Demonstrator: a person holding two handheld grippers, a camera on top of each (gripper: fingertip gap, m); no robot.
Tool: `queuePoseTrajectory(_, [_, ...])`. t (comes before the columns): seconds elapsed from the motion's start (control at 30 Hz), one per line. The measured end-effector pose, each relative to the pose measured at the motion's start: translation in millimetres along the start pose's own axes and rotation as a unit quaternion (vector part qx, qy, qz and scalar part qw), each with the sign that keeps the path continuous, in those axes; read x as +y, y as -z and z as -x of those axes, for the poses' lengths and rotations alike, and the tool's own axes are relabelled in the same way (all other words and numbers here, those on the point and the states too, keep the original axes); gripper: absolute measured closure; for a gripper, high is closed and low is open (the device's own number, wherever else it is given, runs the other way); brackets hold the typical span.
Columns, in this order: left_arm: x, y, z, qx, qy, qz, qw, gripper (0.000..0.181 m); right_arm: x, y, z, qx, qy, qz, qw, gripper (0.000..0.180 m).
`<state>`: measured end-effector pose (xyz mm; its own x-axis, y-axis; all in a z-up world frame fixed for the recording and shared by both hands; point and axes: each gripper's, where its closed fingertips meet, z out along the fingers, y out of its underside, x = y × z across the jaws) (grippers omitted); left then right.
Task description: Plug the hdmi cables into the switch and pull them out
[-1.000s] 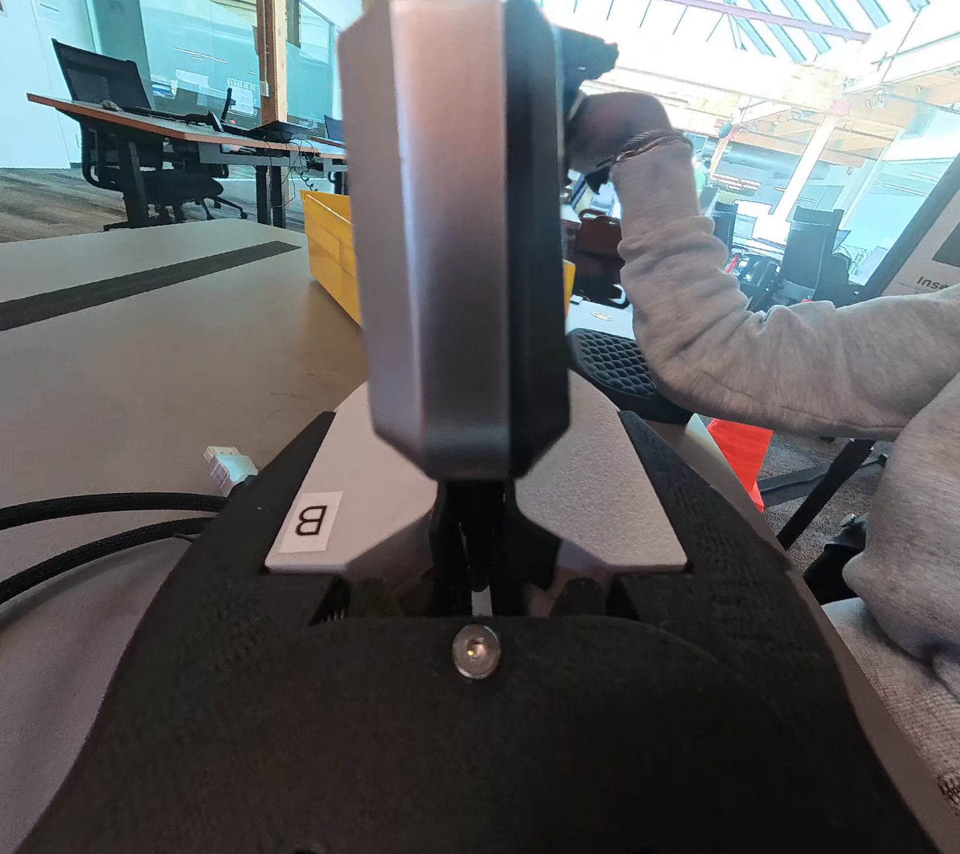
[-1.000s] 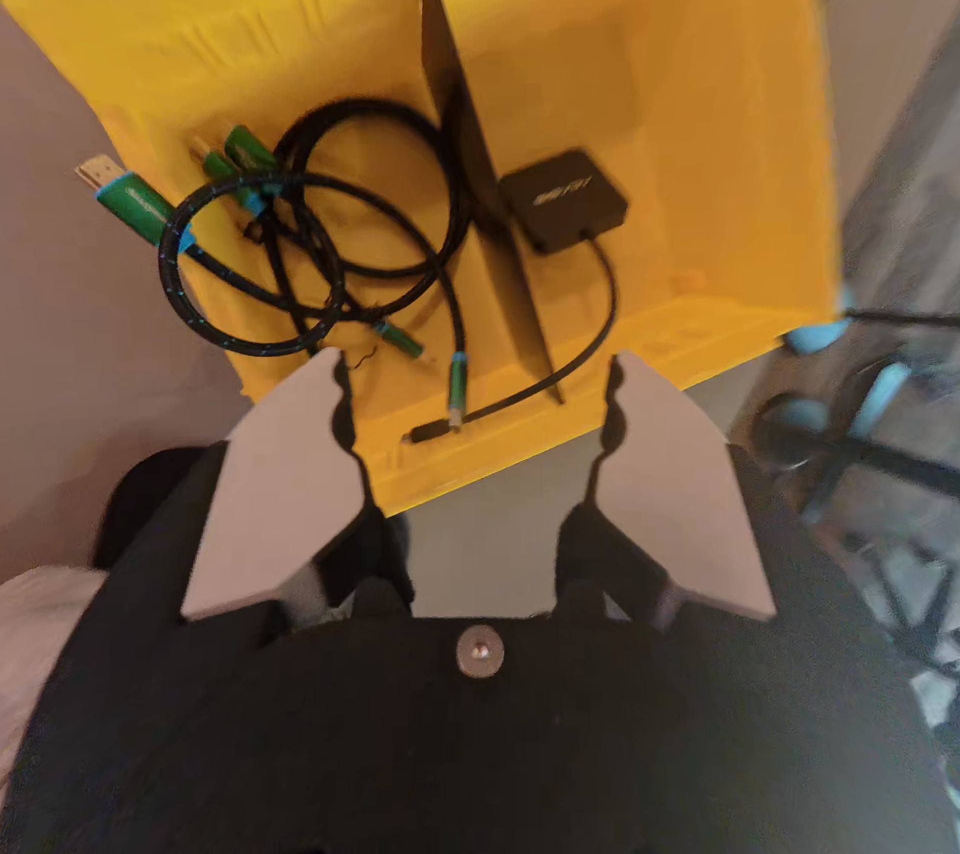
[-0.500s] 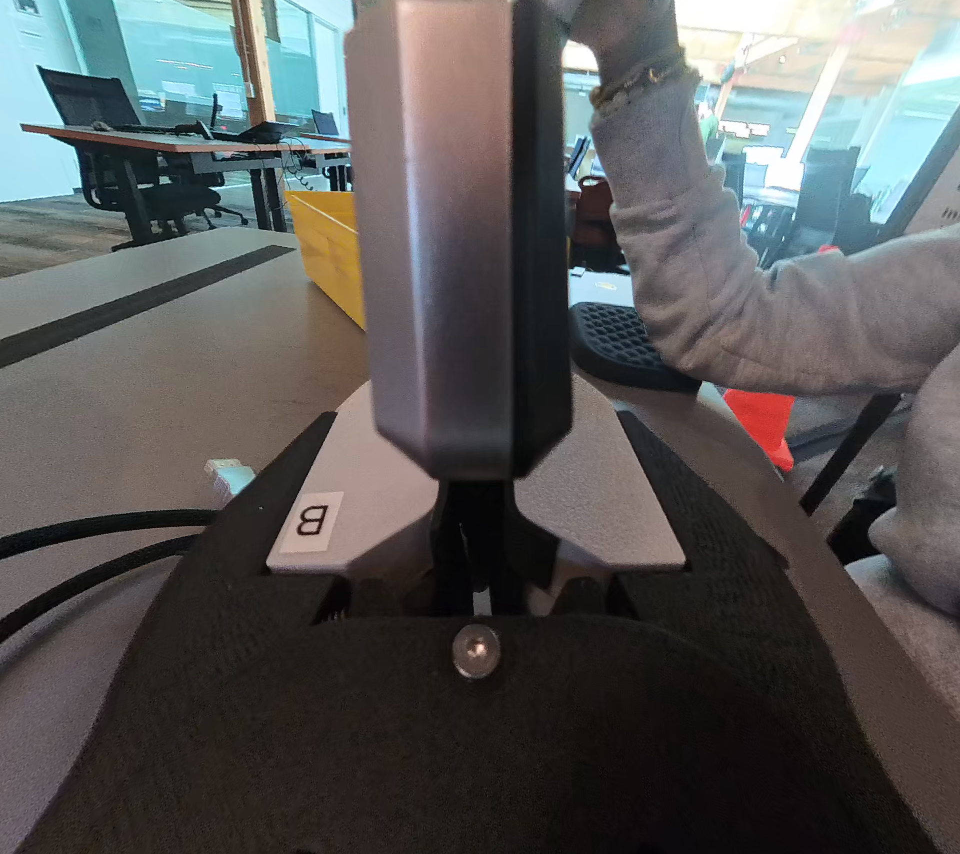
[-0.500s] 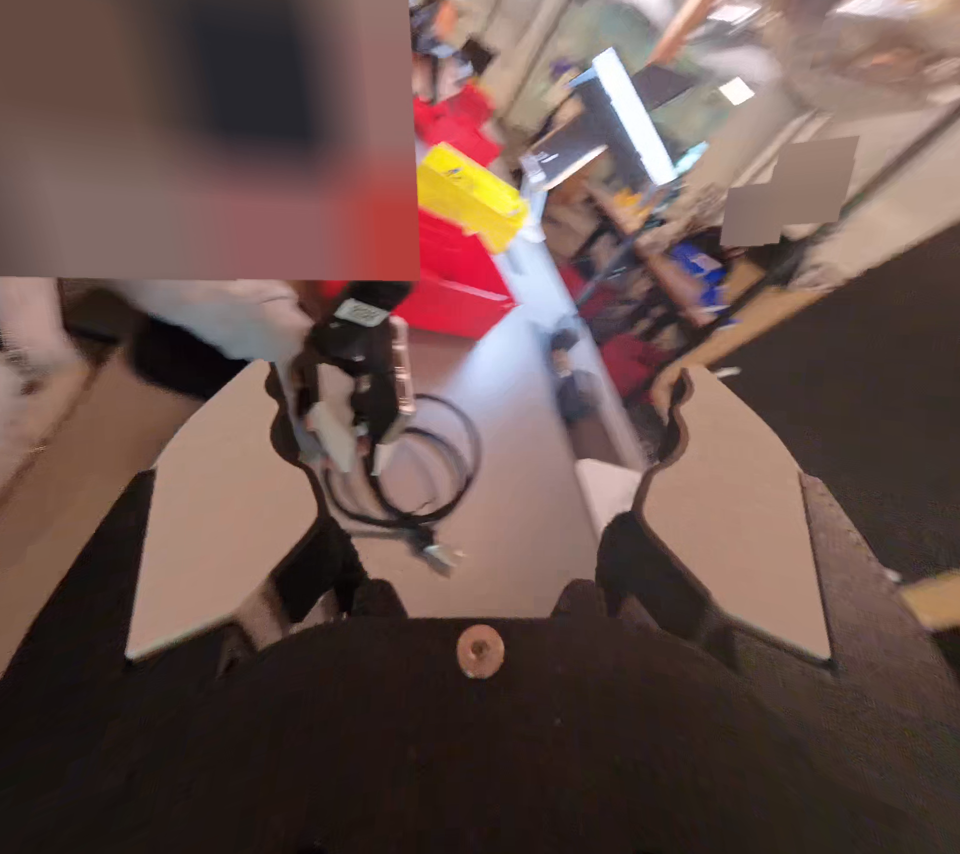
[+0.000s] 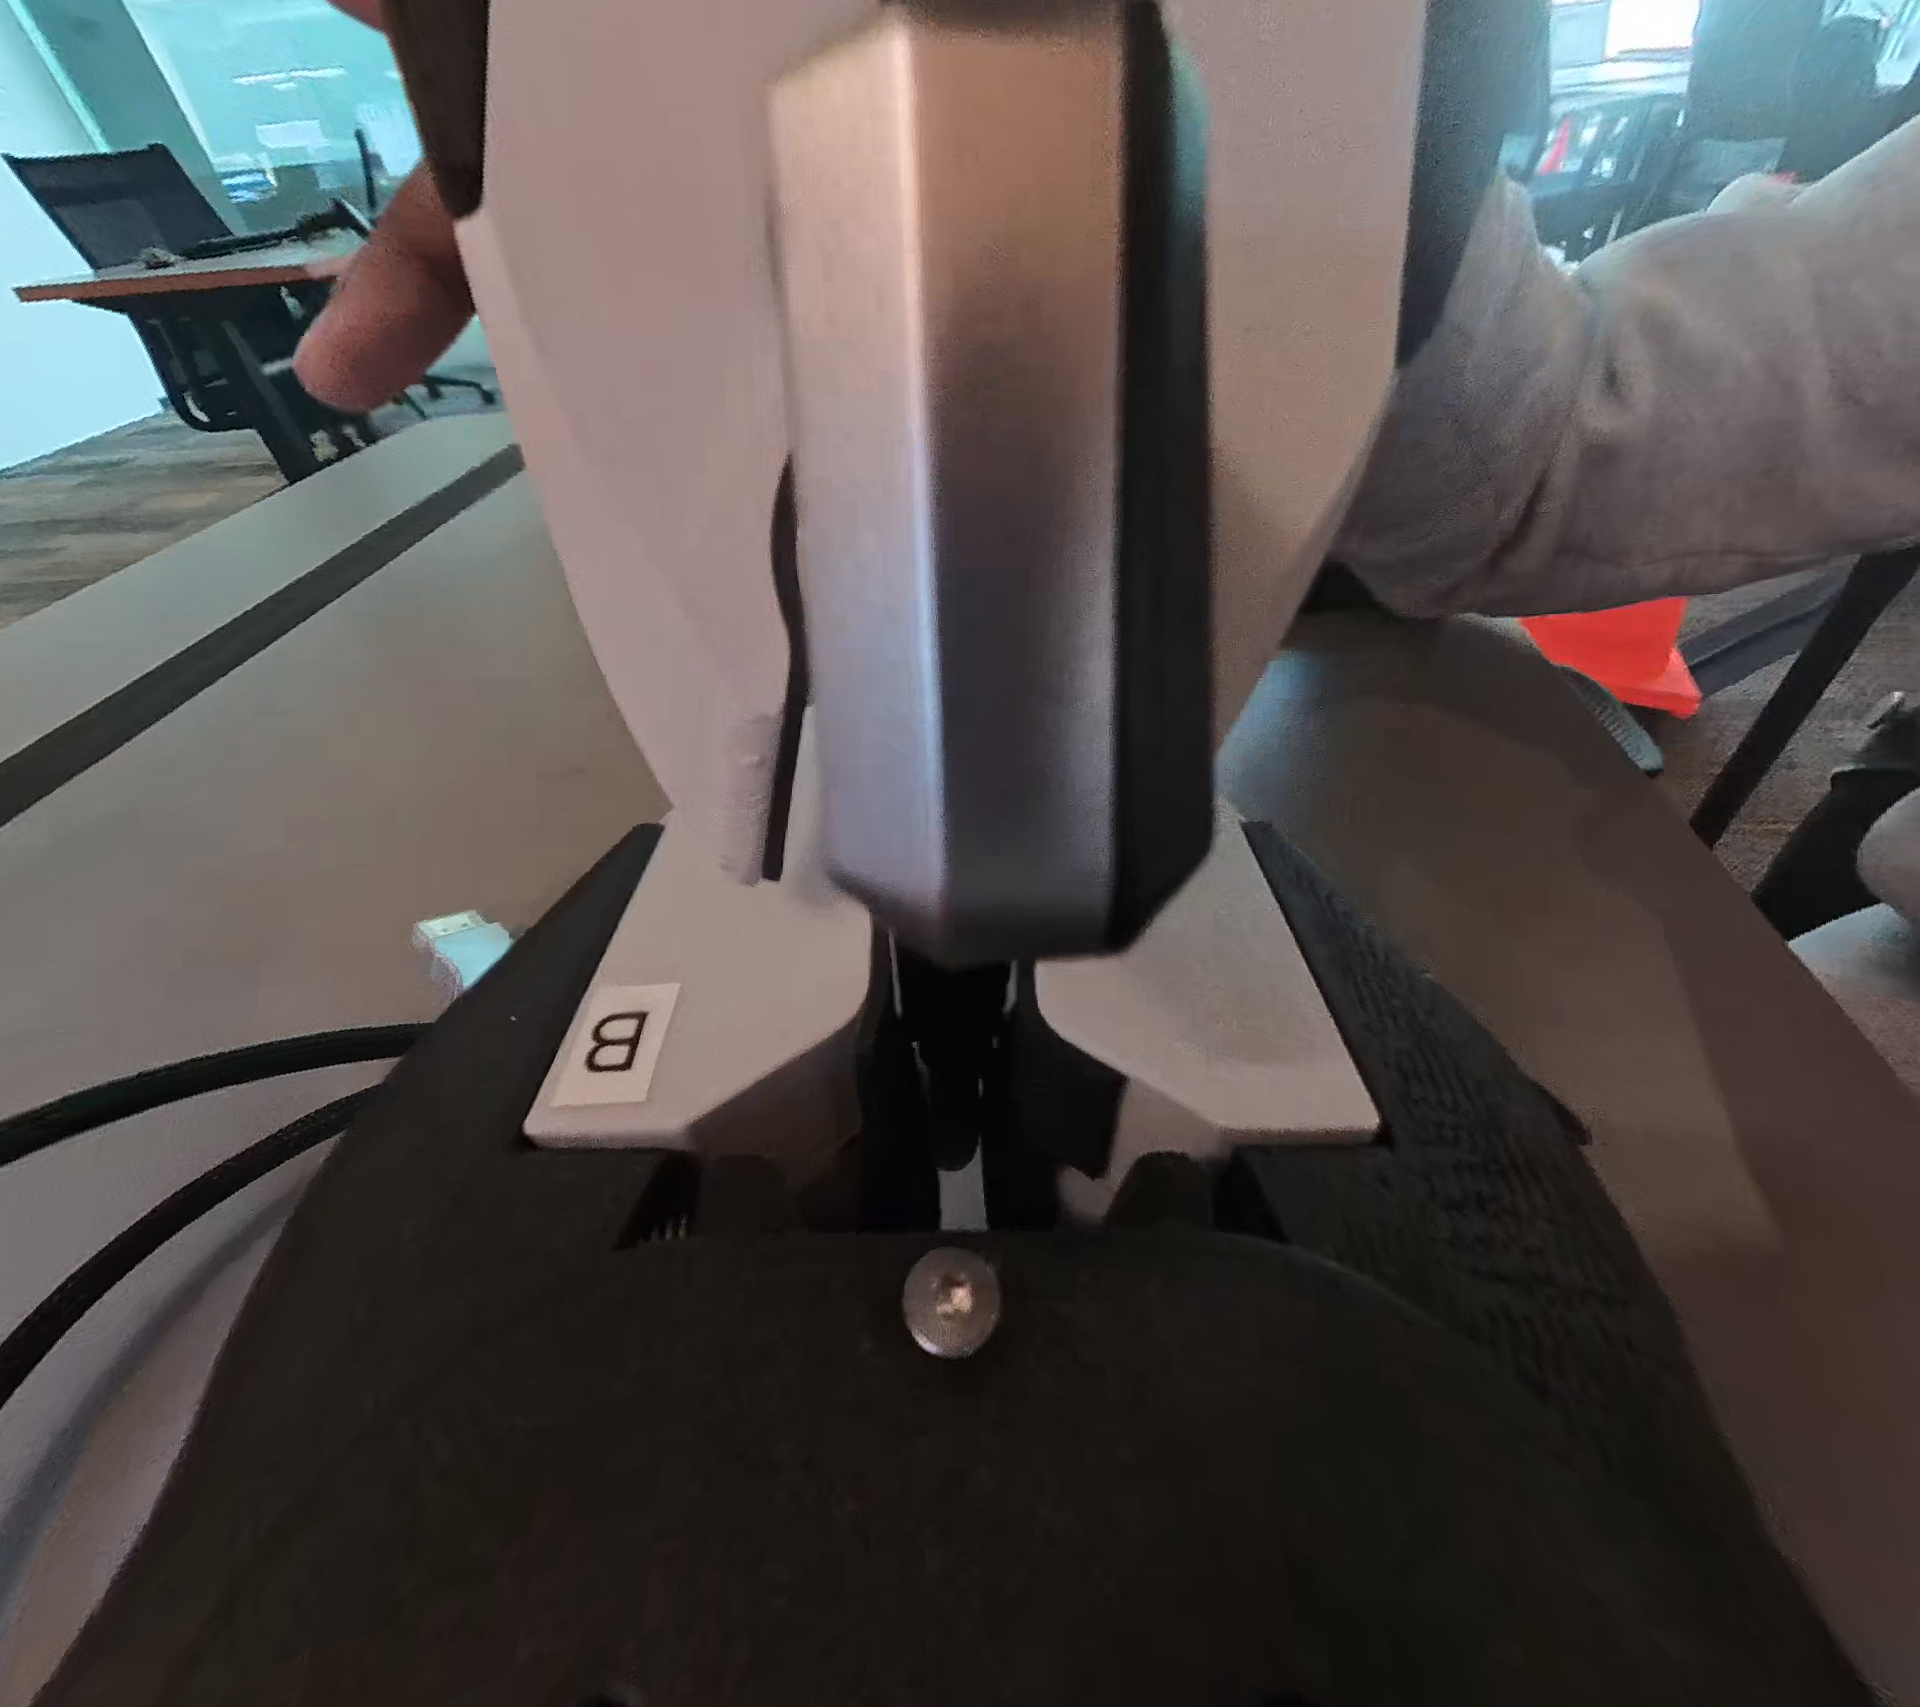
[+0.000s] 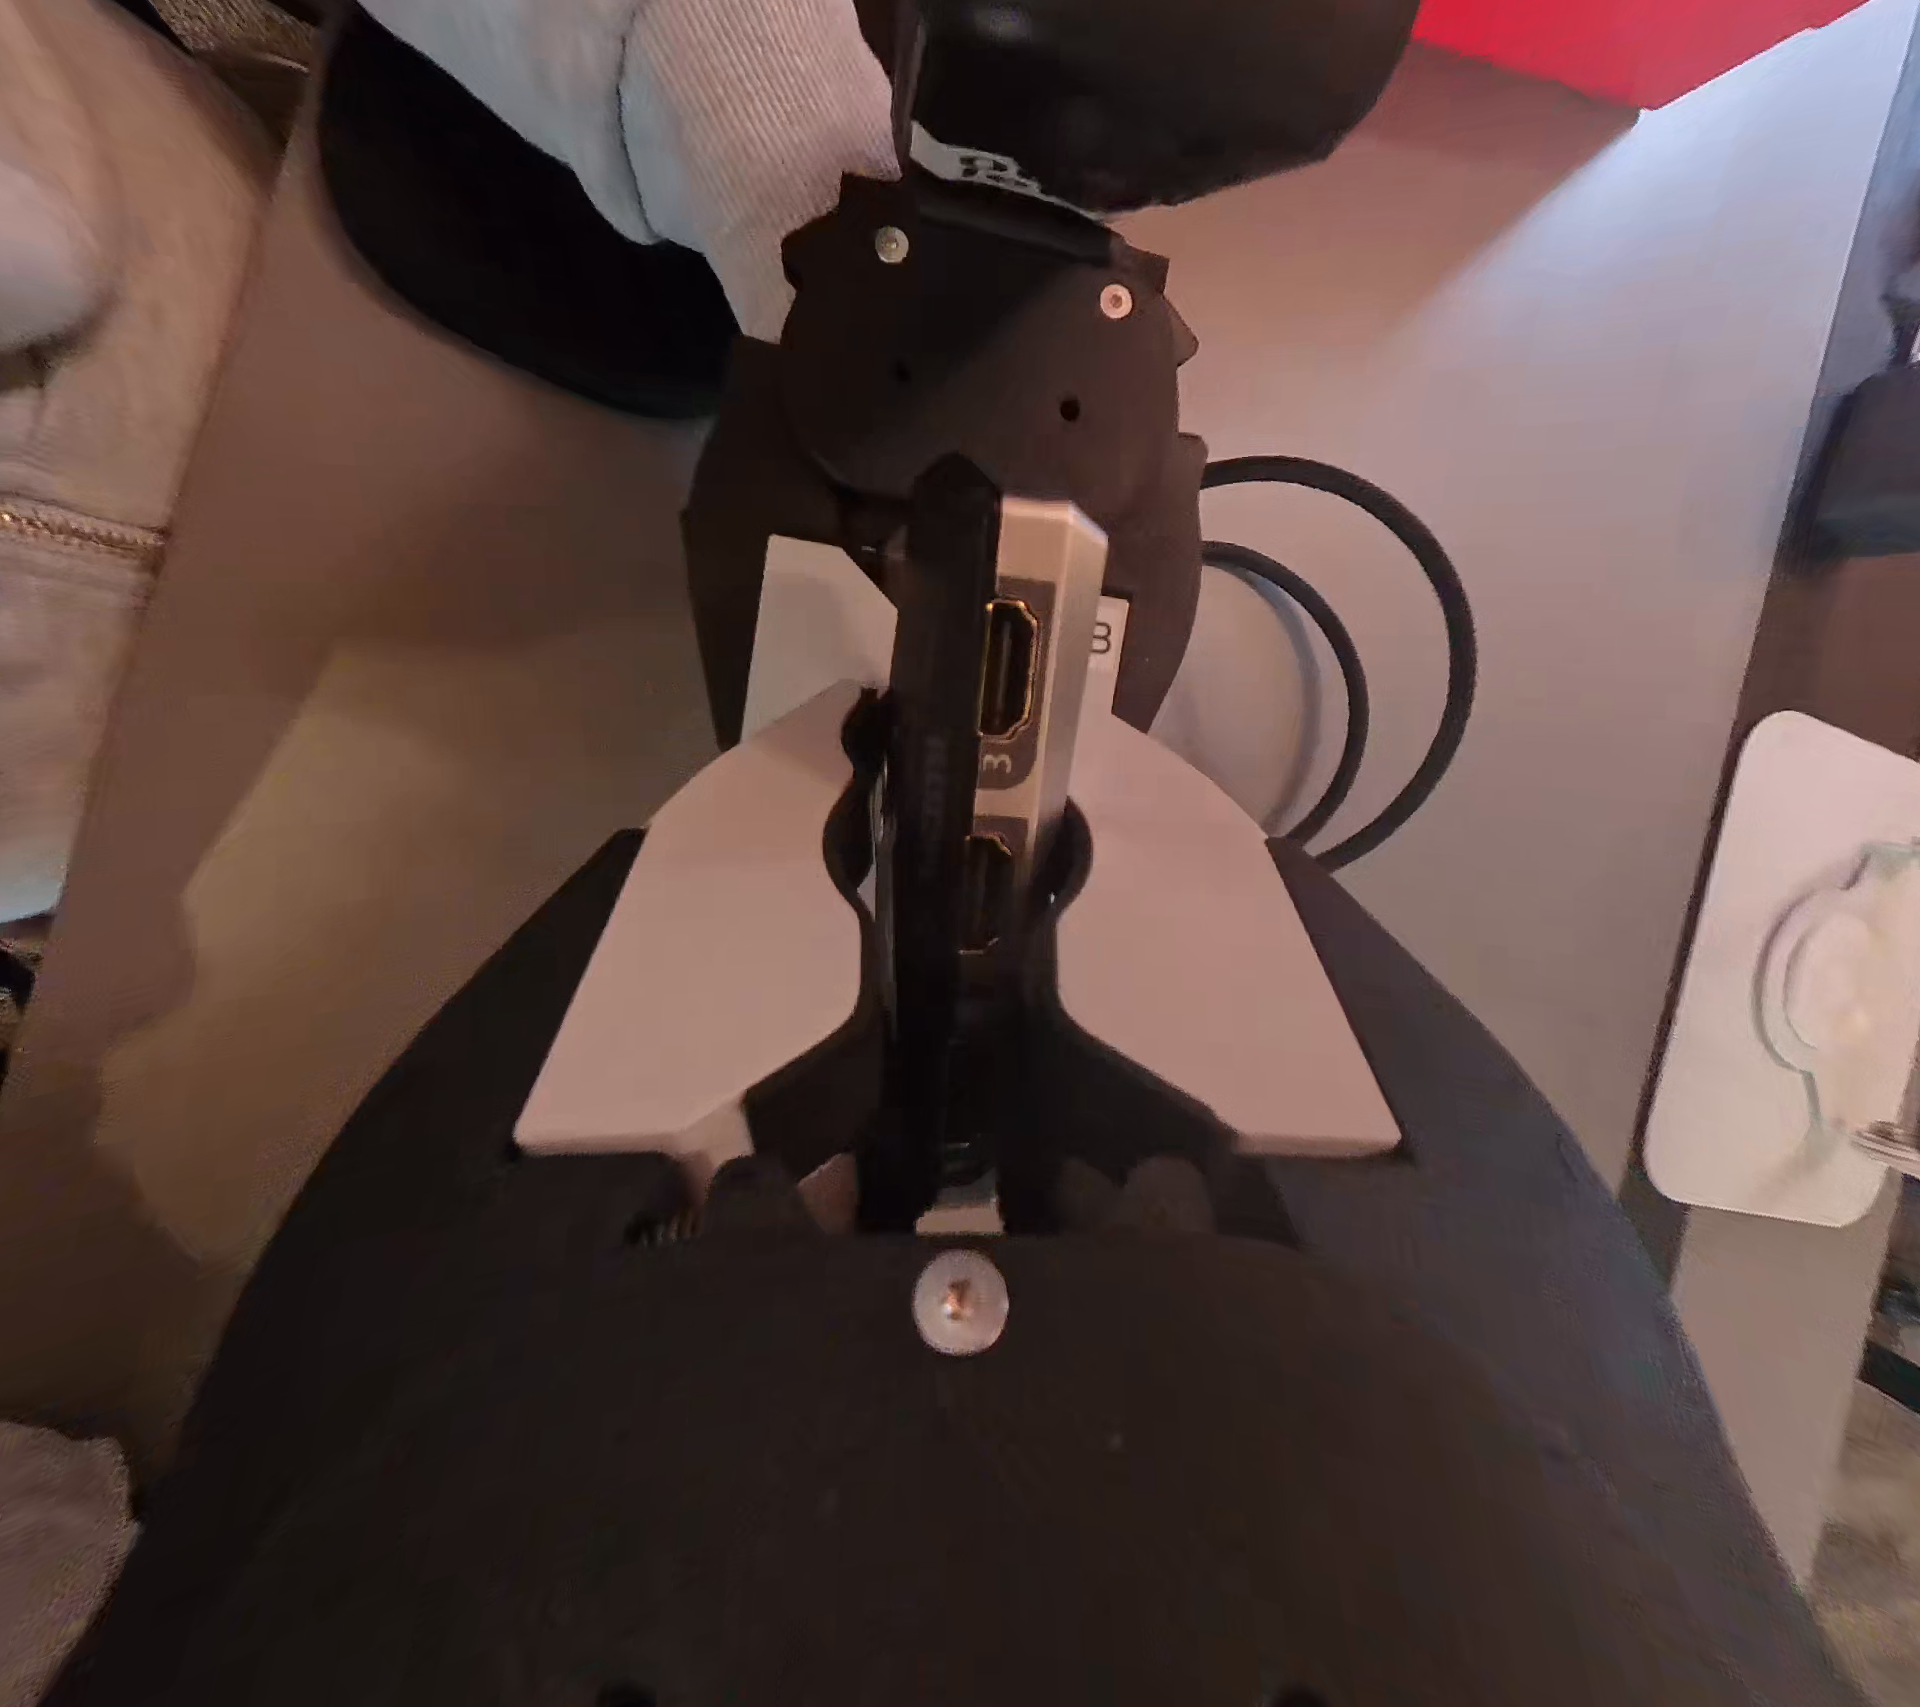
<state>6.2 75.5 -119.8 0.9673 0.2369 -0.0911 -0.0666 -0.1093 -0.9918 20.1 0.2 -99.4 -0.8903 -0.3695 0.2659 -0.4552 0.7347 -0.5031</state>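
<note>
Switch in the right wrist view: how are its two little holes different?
On the switch, the upper port sits past the right gripper fingertips, out in the light. The lower port sits between its fingers, in shadow. The upper port's gold rim shows clearly, but the lower port's is dim. Both are the same shape, and both are empty, with no cable plugged in.
</note>
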Motion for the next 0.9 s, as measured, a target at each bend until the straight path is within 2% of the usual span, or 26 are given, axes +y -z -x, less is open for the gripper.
queuePoseTrajectory(0.07, [-11.5, 1.9, 5.5, -0.021, 0.002, -0.036, 0.999, 0.146, 0.1, 8.0, -5.6, 0.026, 0.017, 0.002, 0.999, 0.152])
queuePoseTrajectory(0.17, [-32.9, 16.7, 30.7, -0.105, -0.013, -0.105, 0.989, 0.118, -1.3, 37.6, -30.1, 0.141, 0.059, 0.004, 0.988, 0.153])
queuePoseTrajectory(0.3, [-53.4, 47.9, 69.2, -0.222, 0.010, -0.177, 0.959, 0.094, 5.9, 101.2, -71.2, 0.349, 0.133, 0.043, 0.926, 0.153])
queuePoseTrajectory(0.4, [-58.7, 65.3, 84.0, -0.263, 0.027, -0.205, 0.943, 0.094, 17.5, 149.4, -91.1, 0.458, 0.142, 0.067, 0.875, 0.153])
queuePoseTrajectory(0.5, [-58.5, 69.2, 88.2, -0.268, 0.046, -0.212, 0.939, 0.094, 31.2, 199.0, -101.8, 0.549, 0.151, 0.083, 0.818, 0.153])
queuePoseTrajectory(0.63, [-51.8, 61.2, 85.9, -0.261, 0.041, -0.188, 0.946, 0.094, 56.0, 256.5, -97.1, 0.619, 0.137, 0.098, 0.768, 0.153])
queuePoseTrajectory(0.73, [-48.3, 54.9, 81.8, -0.251, 0.031, -0.172, 0.952, 0.094, 77.2, 293.0, -84.2, 0.647, 0.103, 0.100, 0.749, 0.153])
queuePoseTrajectory(0.9, [-43.9, 49.5, 78.9, -0.239, 0.033, -0.161, 0.957, 0.094, 107.3, 324.8, -62.1, 0.655, 0.047, 0.097, 0.748, 0.153])
